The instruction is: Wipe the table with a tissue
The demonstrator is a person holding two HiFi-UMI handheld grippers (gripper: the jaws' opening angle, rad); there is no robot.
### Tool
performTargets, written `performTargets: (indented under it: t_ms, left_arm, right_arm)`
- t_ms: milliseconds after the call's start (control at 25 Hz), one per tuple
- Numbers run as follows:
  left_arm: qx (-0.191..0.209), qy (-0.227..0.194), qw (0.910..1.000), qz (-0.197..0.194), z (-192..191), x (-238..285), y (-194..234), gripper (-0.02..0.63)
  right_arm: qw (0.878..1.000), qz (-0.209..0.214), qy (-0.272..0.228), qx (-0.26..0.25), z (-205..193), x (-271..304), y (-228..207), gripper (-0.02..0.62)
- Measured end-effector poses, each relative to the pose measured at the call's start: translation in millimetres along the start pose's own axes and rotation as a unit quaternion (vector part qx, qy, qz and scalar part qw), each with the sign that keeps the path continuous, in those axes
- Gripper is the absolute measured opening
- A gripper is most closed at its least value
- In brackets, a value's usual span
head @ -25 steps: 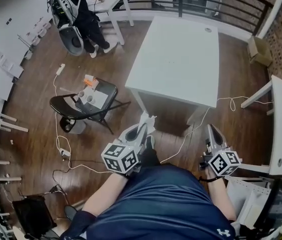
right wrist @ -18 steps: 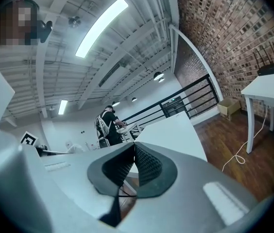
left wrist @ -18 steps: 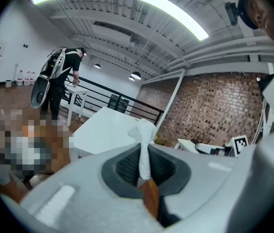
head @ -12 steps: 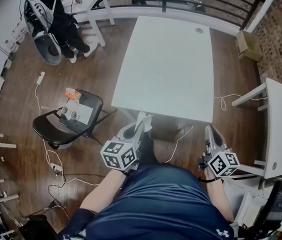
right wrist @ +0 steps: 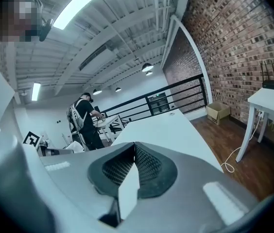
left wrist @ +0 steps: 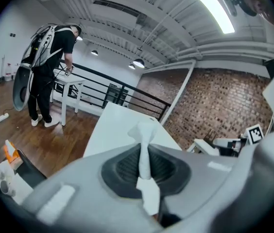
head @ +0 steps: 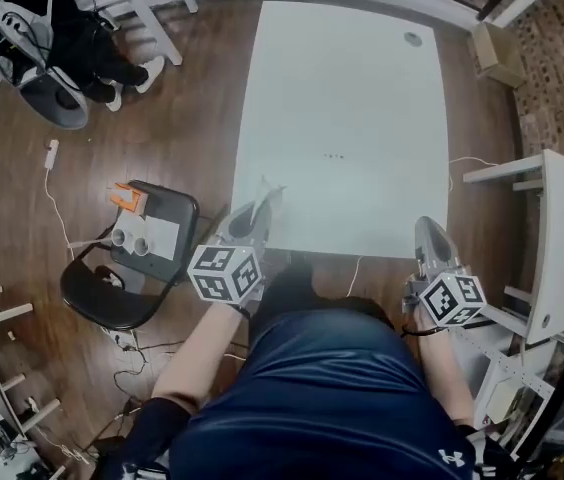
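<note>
Over the near left corner of the white counter (head: 342, 98), the left hand-held gripper (head: 260, 208) is clamped on a twisted white tissue (left wrist: 145, 140), whose free end sticks out past the jaw tips. The right hand-held gripper (head: 430, 236) hangs by the near right corner, jaws together on nothing. Fetching the tissue looks done. It seems not yet pressed to the surface, so all the wiping is probably left.

I see dark wood floor (head: 192, 118) around the white worktop (head: 342, 88), a black folding chair (head: 102, 293) off its left edge, brick wall (right wrist: 234, 38) (on my right), black railing (right wrist: 180, 98) beyond, strip light (left wrist: 207, 8) overhead.
</note>
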State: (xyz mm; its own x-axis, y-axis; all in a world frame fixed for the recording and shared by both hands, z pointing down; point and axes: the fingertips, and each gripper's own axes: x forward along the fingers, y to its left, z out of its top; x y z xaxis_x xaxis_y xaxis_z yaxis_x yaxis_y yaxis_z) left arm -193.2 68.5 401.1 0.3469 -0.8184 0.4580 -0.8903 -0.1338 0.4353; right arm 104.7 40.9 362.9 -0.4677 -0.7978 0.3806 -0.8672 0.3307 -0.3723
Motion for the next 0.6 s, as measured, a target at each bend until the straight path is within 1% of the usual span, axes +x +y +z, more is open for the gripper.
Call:
performTargets:
  t_ms: [160,360,480,600]
  left_arm:
    - [0.01,0.018,0.9997,0.013,10,33,40,0.009]
    - [0.017,0.044,0.9987,0.019,4,70,57,0.009]
    - [0.033,0.053,0.9971,0.042,1,87,67,0.009]
    - [0.057,0.069,0.9935,0.069,0,102,78,0.009]
  right_arm:
    - [1.0,-0.006,0.012,-0.025,9,36,4,0.011]
    - [0.999,-0.016,0.032,-0.036,5,61,-8,0.011]
    - [0.999,-0.011,0.043,-0.03,0,75,-16,0.011]
    - [0.998,0.001,0.052,-0.021,-5,90,-24,0.011]
